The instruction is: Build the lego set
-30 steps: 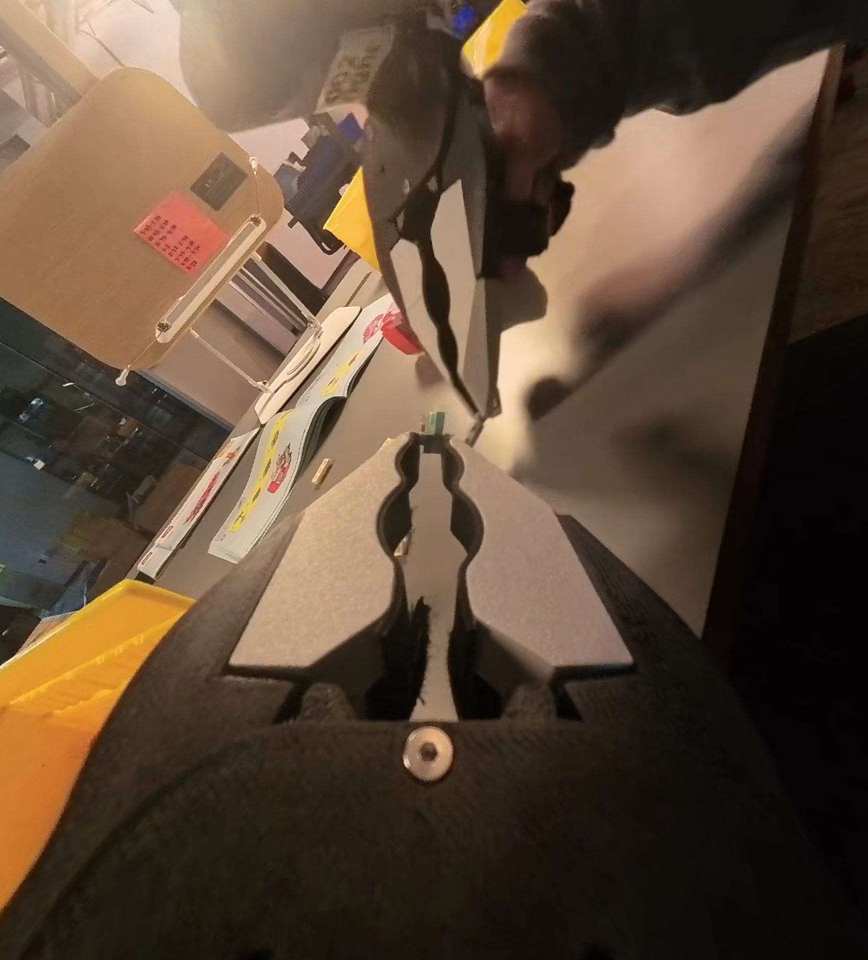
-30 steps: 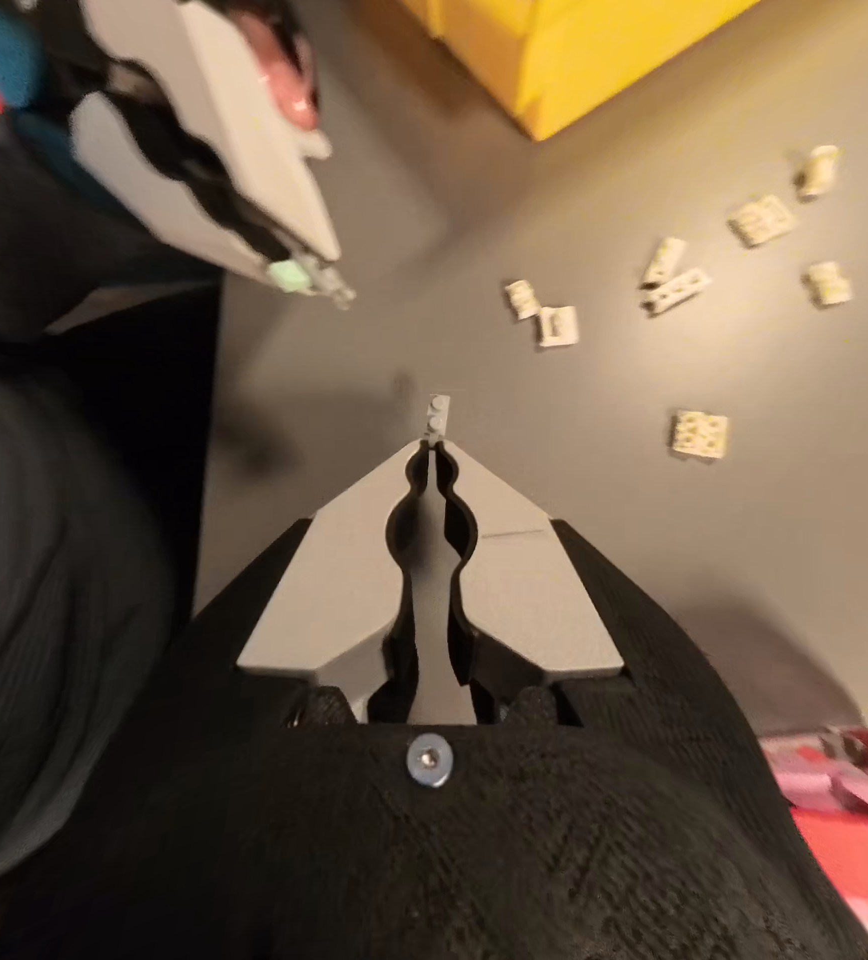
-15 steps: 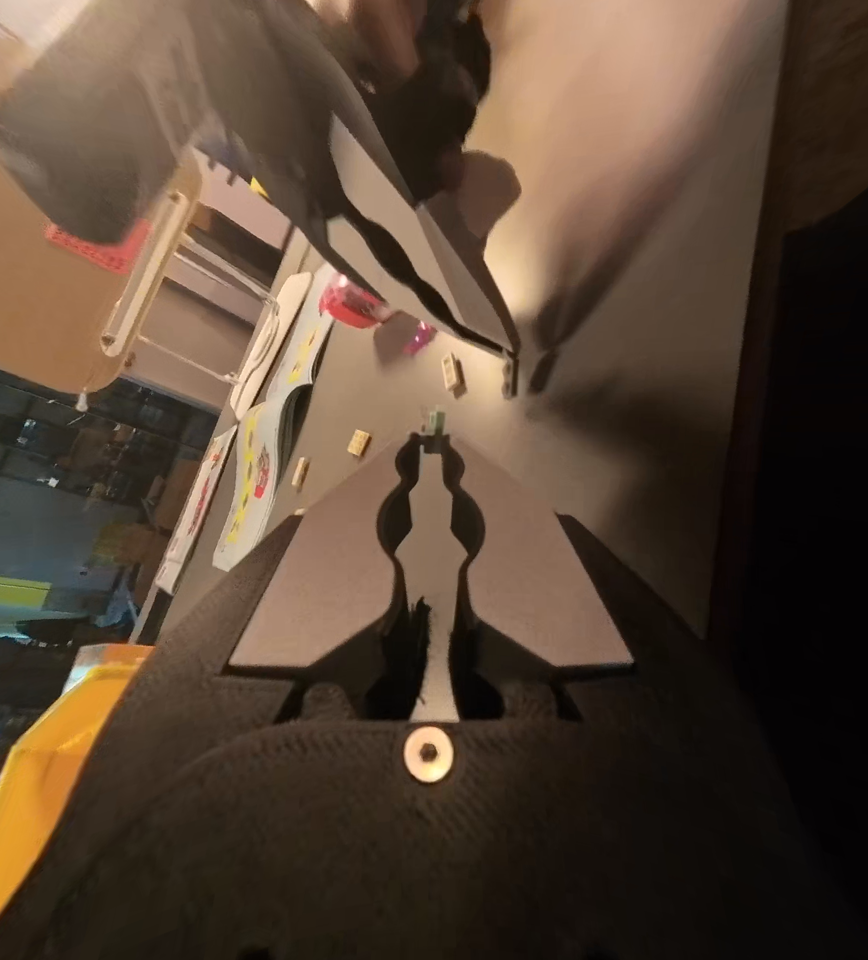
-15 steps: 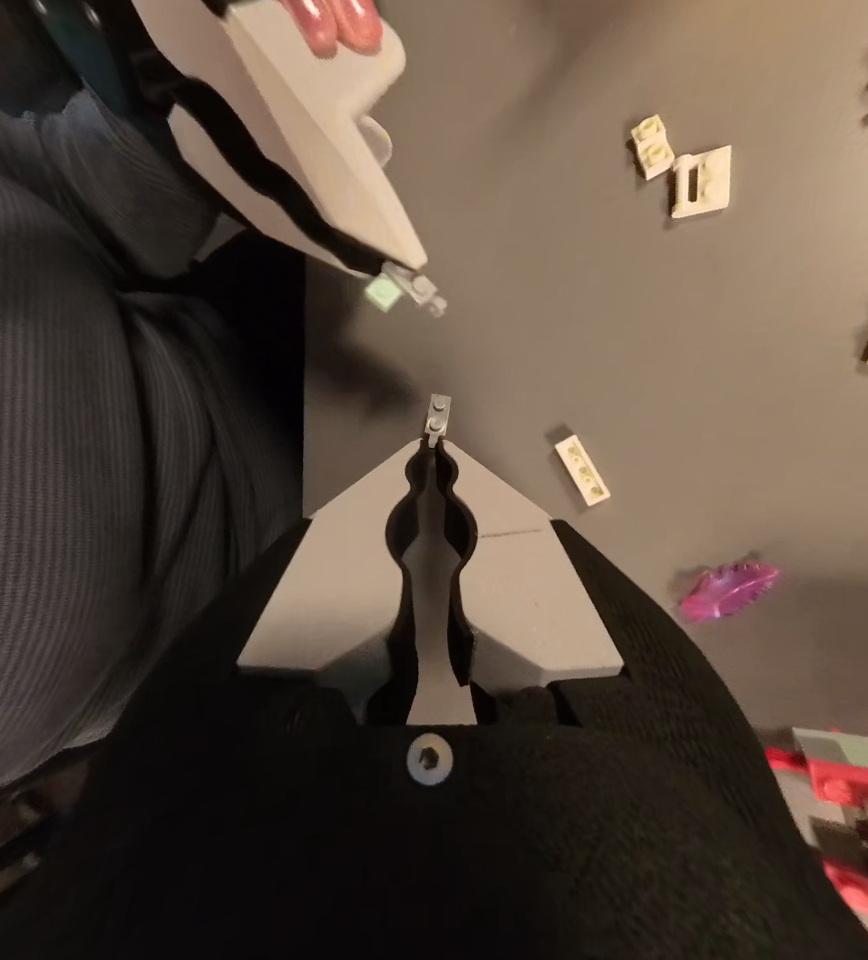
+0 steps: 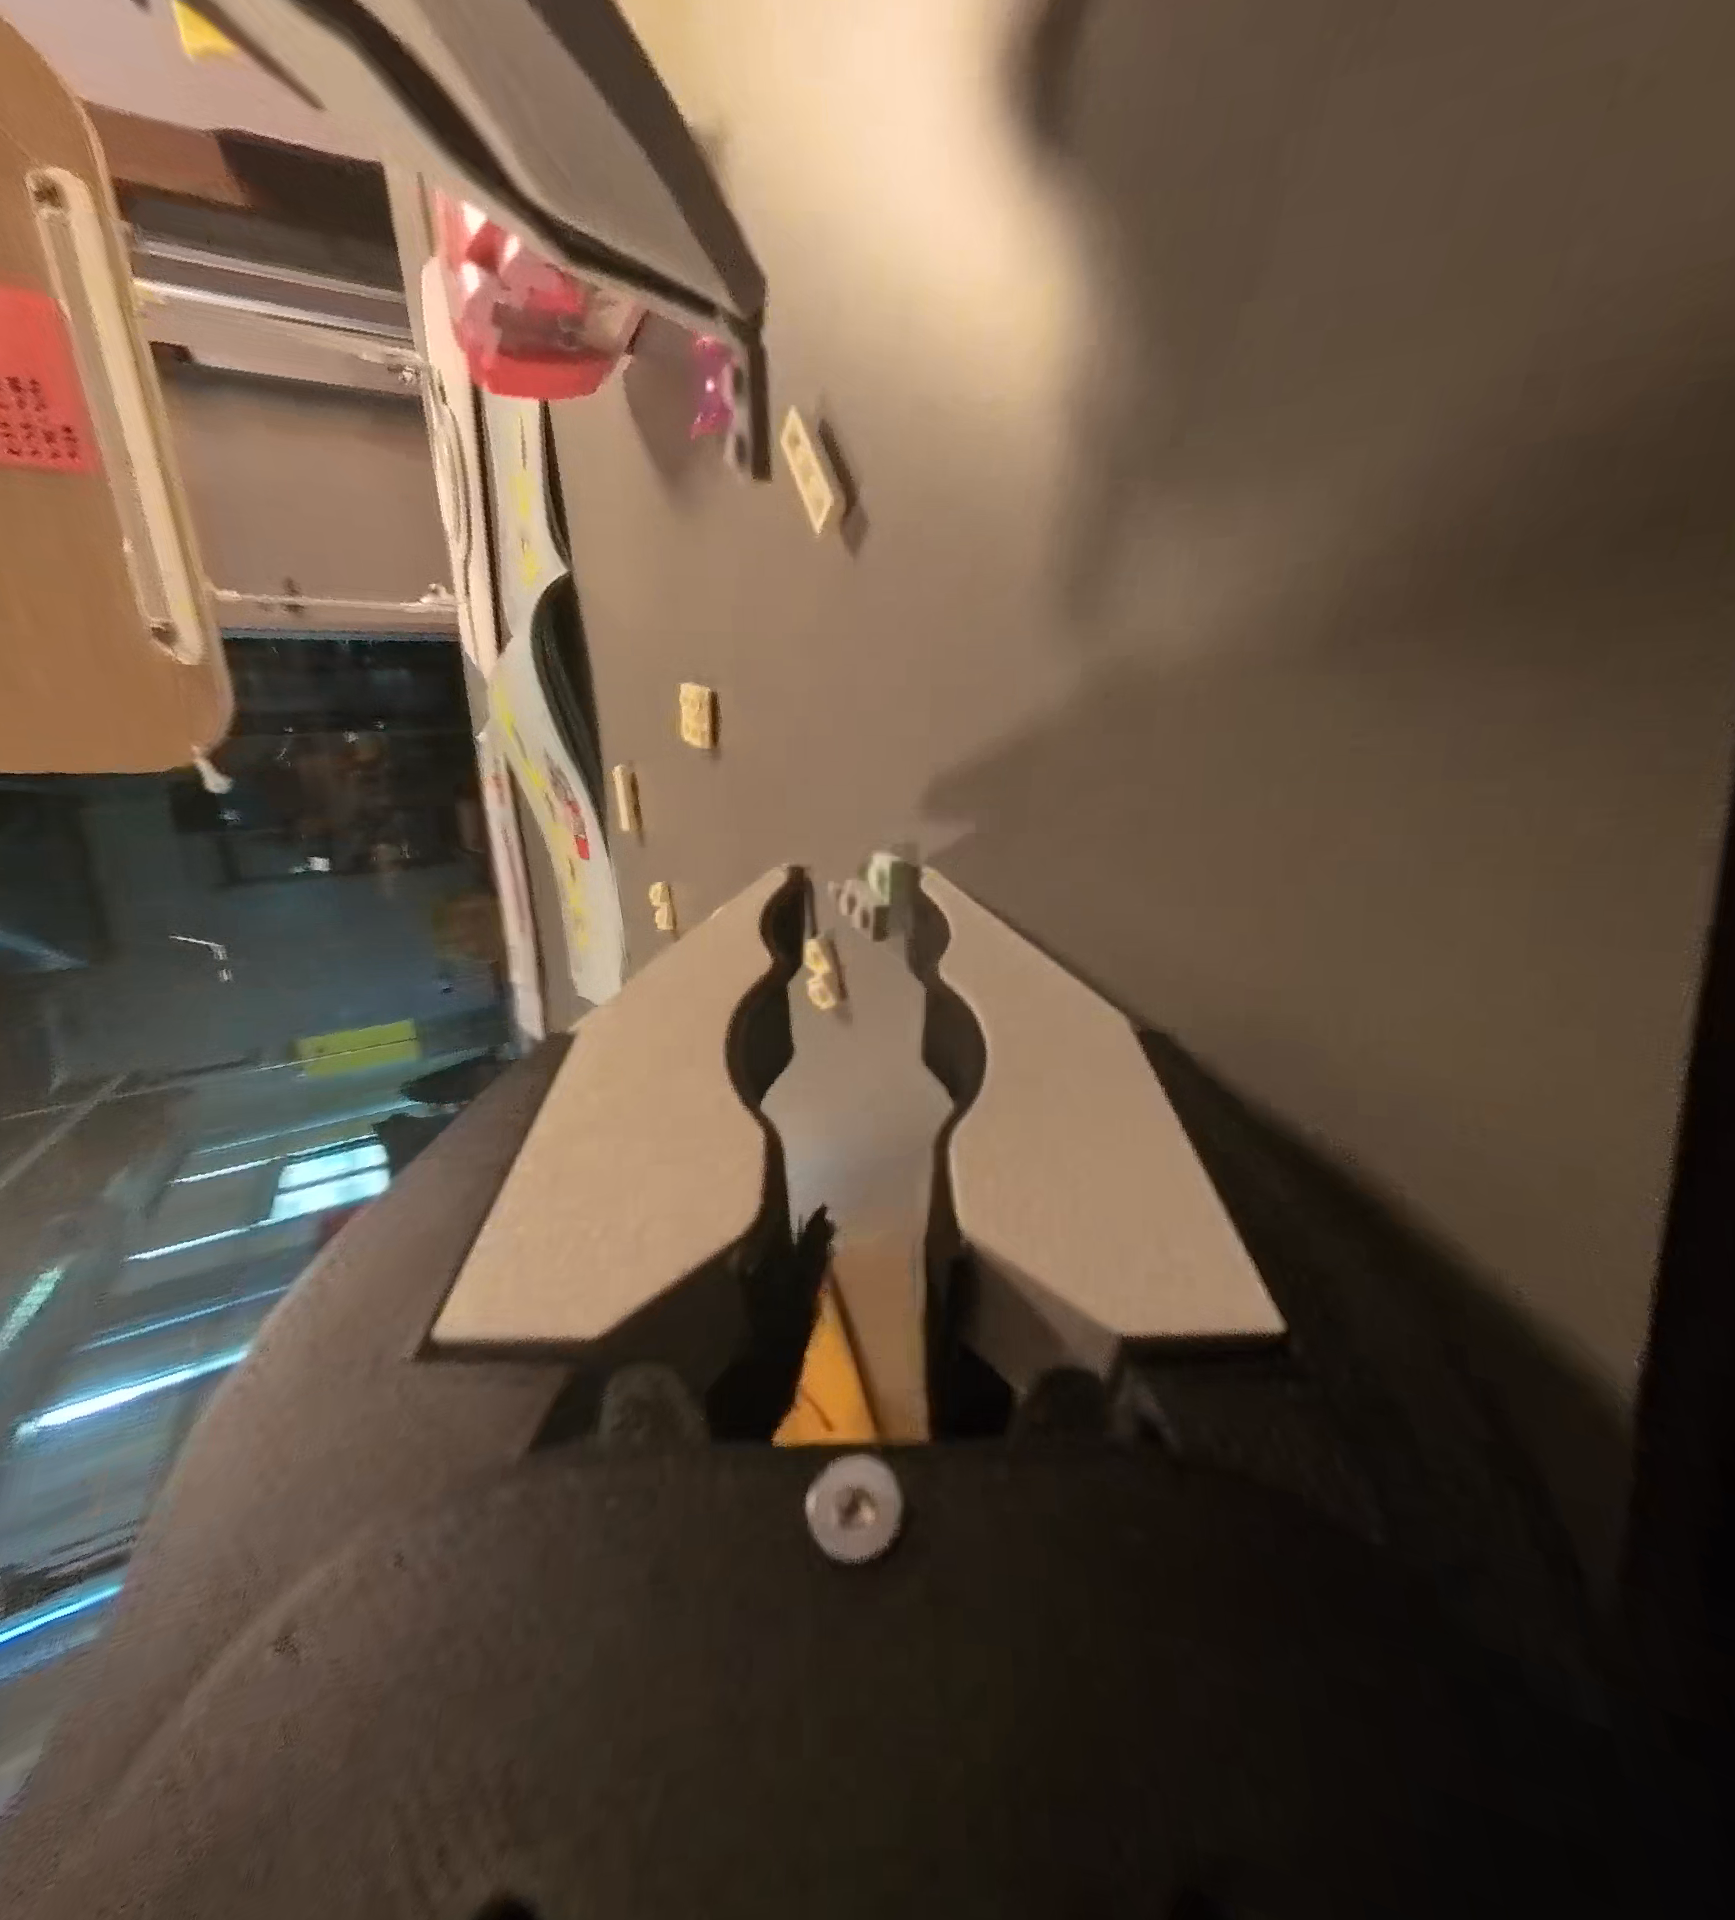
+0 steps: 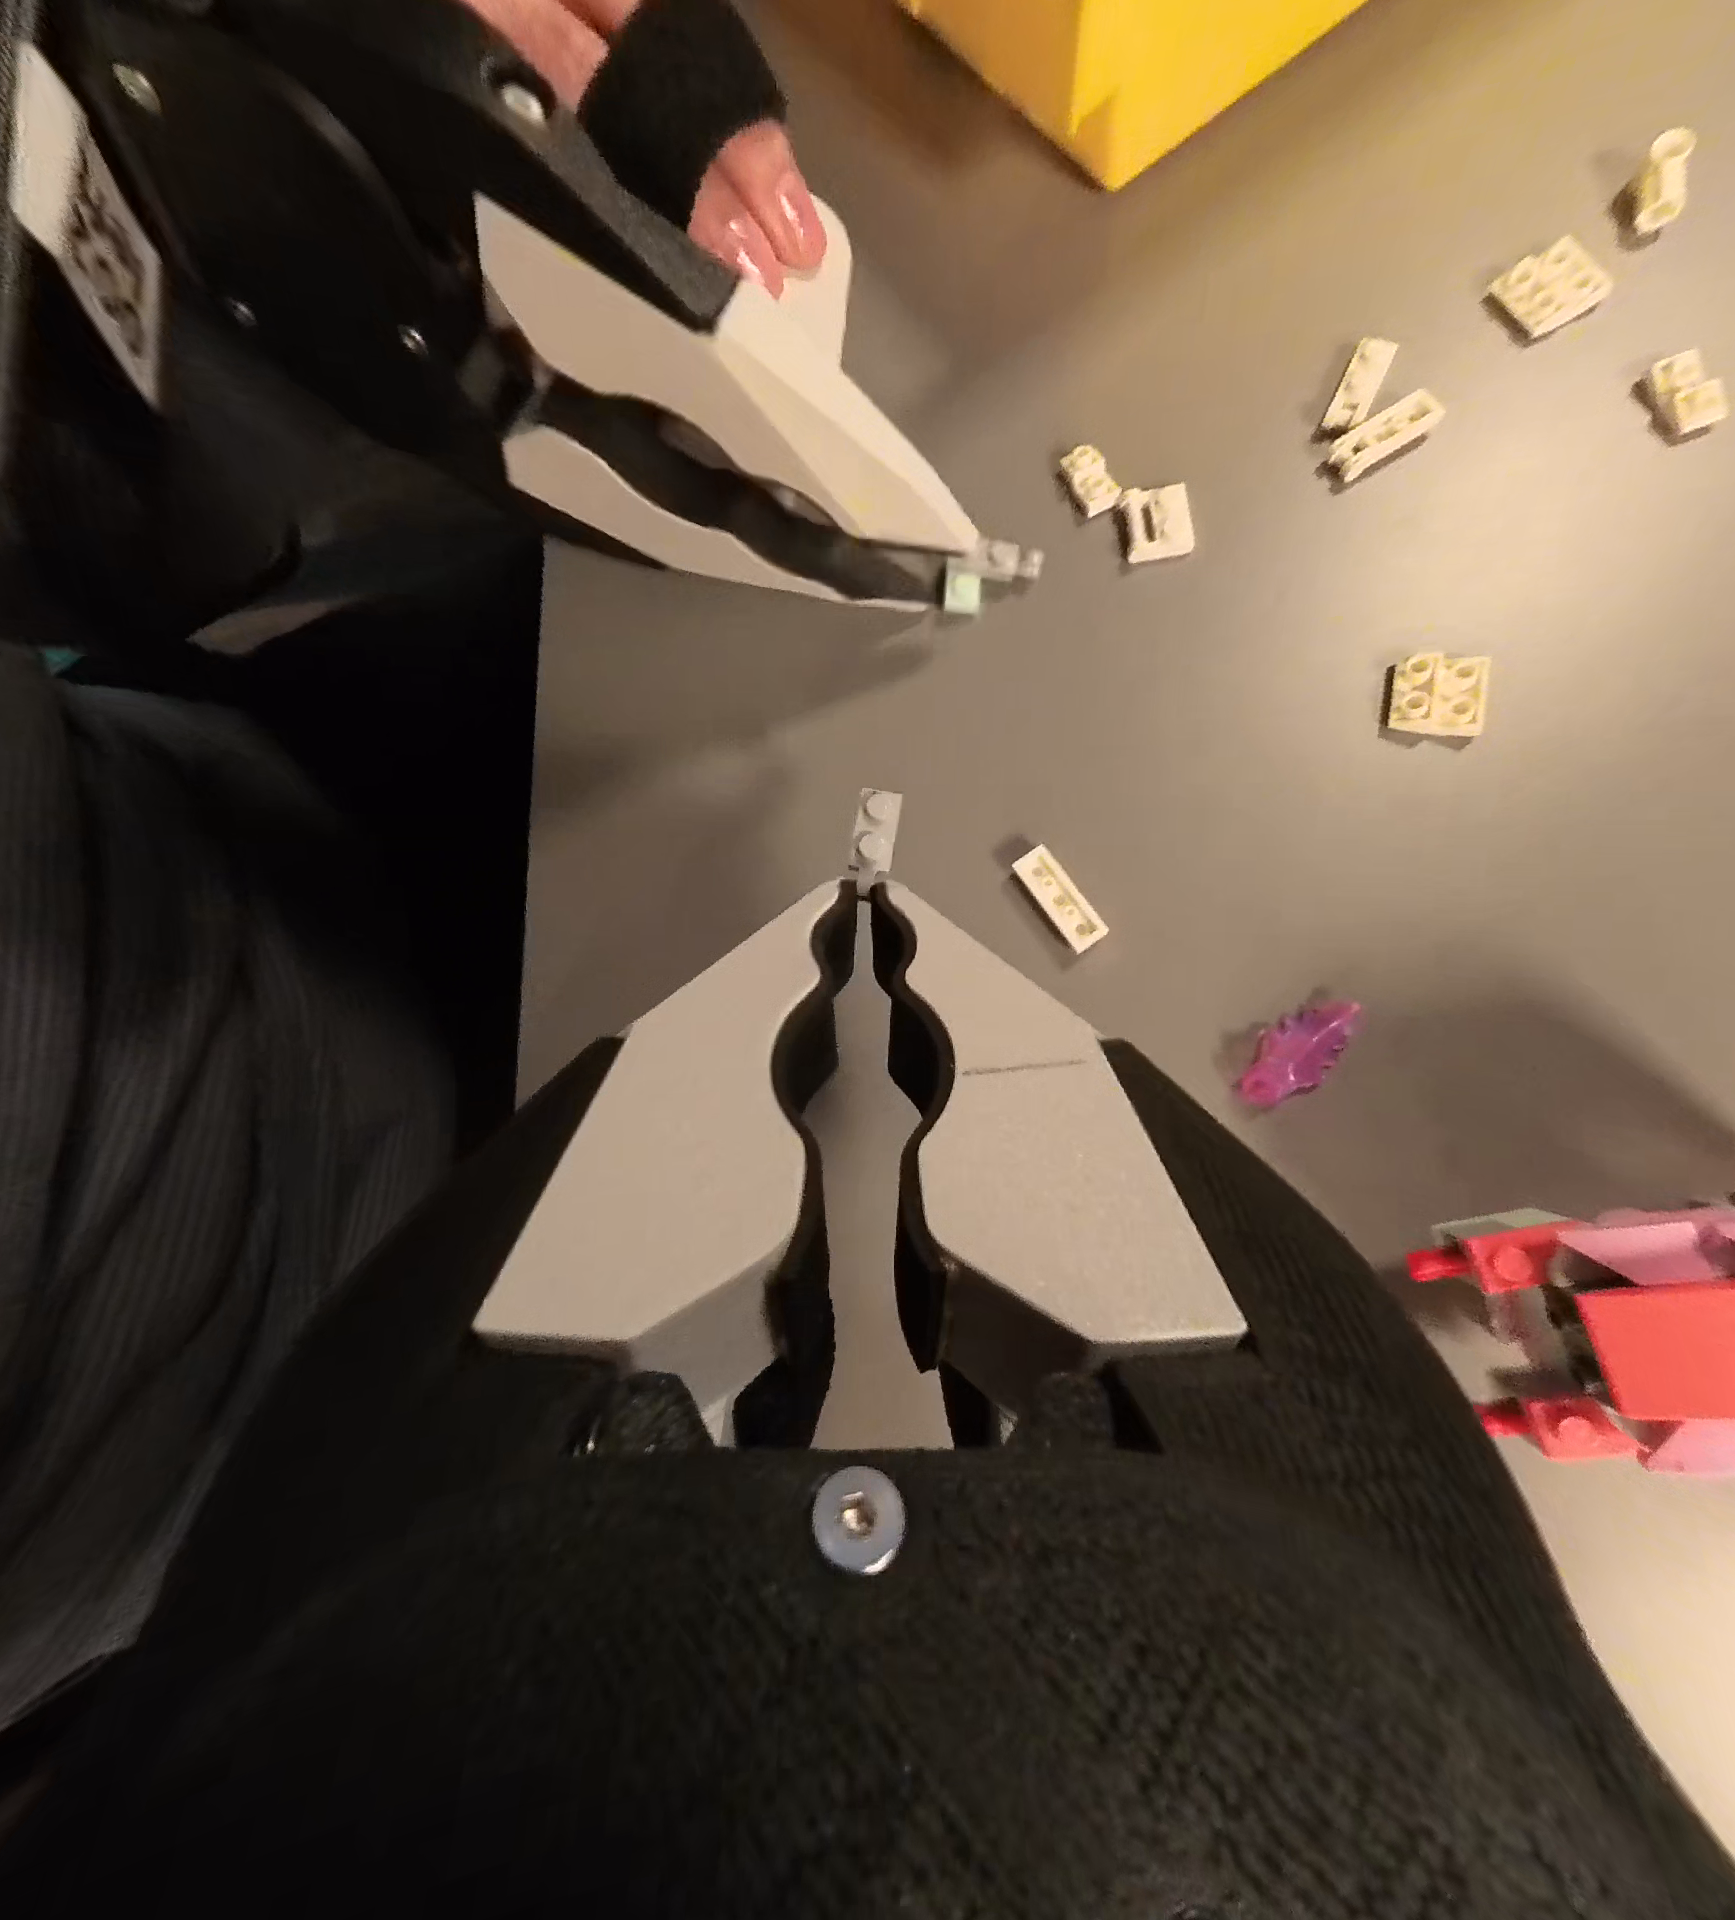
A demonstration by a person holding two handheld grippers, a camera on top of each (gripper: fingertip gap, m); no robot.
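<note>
Small brick pieces held over the bench (image 6: 1206, 790)

Right gripper (image 6: 865, 891) fingers are clamped on a grey plate (image 6: 874, 831); left gripper (image 5: 855, 883) fingers stand parted around a green-grey piece (image 5: 878, 902); alignment should be kept steady.

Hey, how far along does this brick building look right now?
Done: a red and pink brick model lies assembled. In hand: the right gripper pinches a grey two-stud plate; a green-and-grey piece sits in the open left gripper. Left: cream bricks lie loose.

Yellow bin (image 6: 1143, 73), magenta feather (image 6: 1294, 1055)
</note>
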